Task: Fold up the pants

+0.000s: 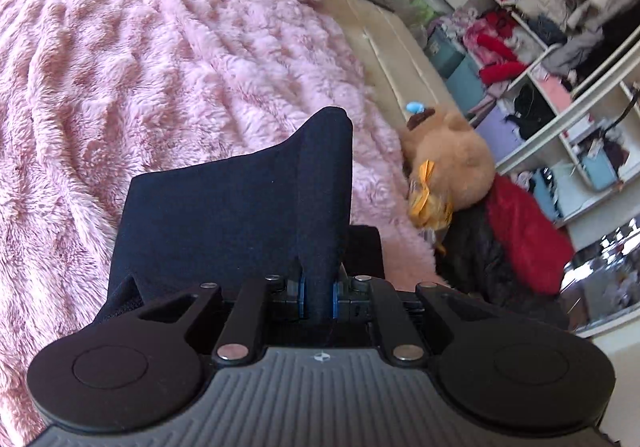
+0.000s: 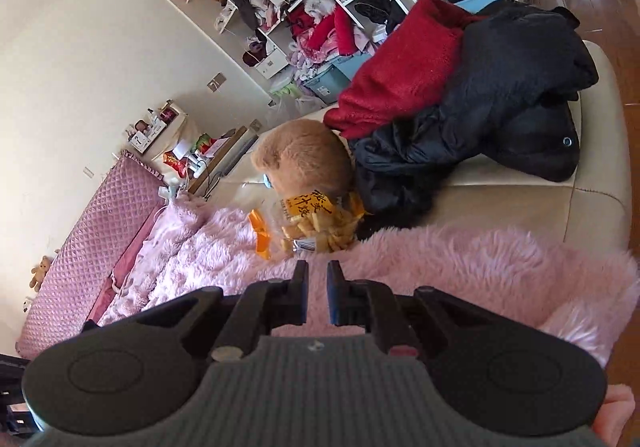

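Note:
The dark navy pants [image 1: 240, 215] show in the left wrist view, lifted above the fluffy pink blanket [image 1: 140, 87]. My left gripper [image 1: 319, 297] is shut on a fold of the pants, and the cloth stands up from between the blue pads and drapes to the left. In the right wrist view my right gripper [image 2: 318, 281] is open a little and empty, just above the pink blanket [image 2: 440, 271]. No pants show in the right wrist view.
A tan plush toy [image 2: 304, 159] and a yellow snack bag [image 2: 316, 223] lie at the blanket's edge. A red blanket [image 2: 404, 71] and a black jacket [image 2: 500, 99] lie on a cream bench [image 2: 540, 191]. Cluttered white shelves [image 1: 552, 47] stand beyond.

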A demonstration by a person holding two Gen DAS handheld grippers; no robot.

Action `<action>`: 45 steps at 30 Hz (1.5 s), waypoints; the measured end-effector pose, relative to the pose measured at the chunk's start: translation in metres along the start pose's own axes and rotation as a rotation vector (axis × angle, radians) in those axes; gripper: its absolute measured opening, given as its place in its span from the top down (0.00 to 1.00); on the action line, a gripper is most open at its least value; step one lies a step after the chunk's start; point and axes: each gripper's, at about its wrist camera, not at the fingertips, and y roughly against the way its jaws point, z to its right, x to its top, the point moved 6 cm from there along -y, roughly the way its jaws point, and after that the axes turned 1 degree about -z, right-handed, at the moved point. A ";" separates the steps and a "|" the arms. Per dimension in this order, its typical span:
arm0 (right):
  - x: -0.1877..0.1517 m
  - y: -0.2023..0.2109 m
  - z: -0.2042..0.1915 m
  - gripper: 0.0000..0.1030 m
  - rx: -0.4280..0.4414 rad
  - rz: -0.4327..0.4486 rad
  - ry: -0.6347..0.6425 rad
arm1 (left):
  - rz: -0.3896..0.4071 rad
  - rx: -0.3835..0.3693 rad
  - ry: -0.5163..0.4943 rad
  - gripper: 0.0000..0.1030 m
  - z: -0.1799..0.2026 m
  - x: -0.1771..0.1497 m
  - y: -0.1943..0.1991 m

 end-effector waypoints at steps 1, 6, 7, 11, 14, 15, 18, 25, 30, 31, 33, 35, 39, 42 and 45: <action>0.000 -0.001 0.003 0.94 -0.009 -0.005 -0.008 | -0.013 0.025 -0.019 0.89 0.007 -0.003 -0.007; -0.002 -0.007 0.010 0.94 0.015 -0.084 -0.073 | -0.068 0.087 -0.067 0.89 0.033 -0.020 -0.035; -0.003 -0.008 0.009 0.94 0.021 -0.095 -0.075 | -0.076 0.084 -0.068 0.89 0.040 -0.023 -0.039; -0.008 -0.015 0.008 0.94 -0.003 -0.141 -0.053 | -0.096 0.028 -0.072 0.88 0.060 -0.030 -0.052; -0.008 -0.016 0.015 0.94 -0.010 -0.150 -0.071 | -0.130 0.033 -0.090 0.86 0.075 -0.035 -0.072; -0.007 -0.016 0.017 0.94 -0.017 -0.146 -0.071 | -0.140 0.049 -0.087 0.84 0.076 -0.037 -0.079; -0.005 -0.013 0.023 0.91 -0.044 -0.134 -0.073 | -0.146 0.038 -0.070 0.66 0.078 -0.041 -0.088; -0.003 -0.008 0.018 0.87 -0.003 -0.120 -0.072 | -0.060 -0.317 -0.183 0.44 0.107 -0.039 -0.027; -0.003 0.000 -0.002 0.84 0.147 -0.109 -0.058 | 0.112 -0.350 -0.187 0.29 0.064 -0.027 0.048; -0.004 0.000 -0.007 0.84 0.180 -0.114 -0.055 | 0.138 -0.288 -0.186 0.29 0.045 -0.024 0.056; -0.007 0.000 -0.020 0.82 0.239 -0.135 -0.048 | 0.150 -0.193 -0.180 0.28 0.009 -0.020 0.059; -0.013 0.000 -0.034 0.75 0.342 -0.174 -0.071 | 0.096 -0.151 -0.113 0.29 -0.031 -0.022 0.054; -0.018 -0.001 -0.051 0.57 0.519 -0.236 -0.153 | 0.134 -0.272 -0.145 0.29 -0.073 -0.054 0.068; -0.019 0.003 -0.064 0.57 0.501 -0.229 -0.080 | 0.163 -0.251 -0.258 0.28 -0.081 -0.082 0.070; -0.024 -0.002 -0.063 0.59 0.432 -0.242 -0.081 | 0.196 -0.209 -0.217 0.33 -0.093 -0.088 0.064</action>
